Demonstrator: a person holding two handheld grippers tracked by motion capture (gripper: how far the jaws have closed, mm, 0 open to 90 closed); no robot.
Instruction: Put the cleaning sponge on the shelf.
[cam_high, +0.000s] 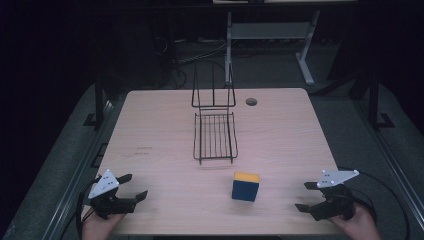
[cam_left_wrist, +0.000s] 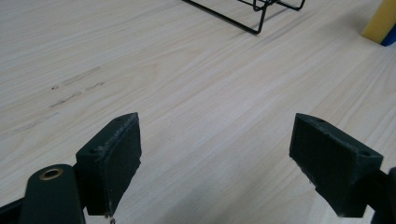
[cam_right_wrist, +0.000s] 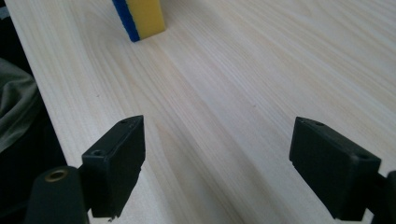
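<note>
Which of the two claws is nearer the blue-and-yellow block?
The right claw: the block sits right of the table's middle, with less bare wood between them than on the left claw side.

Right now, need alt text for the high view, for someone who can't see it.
A blue foam block with a yellow top stands on a pale wooden table, just in front of an empty black wire rack. At the near edge, the left claw and right claw rest open, both apart from the block.

The block (cam_left_wrist: 382, 23) and wire rack (cam_left_wrist: 252, 11) are cut off by the frame's edge.
</note>
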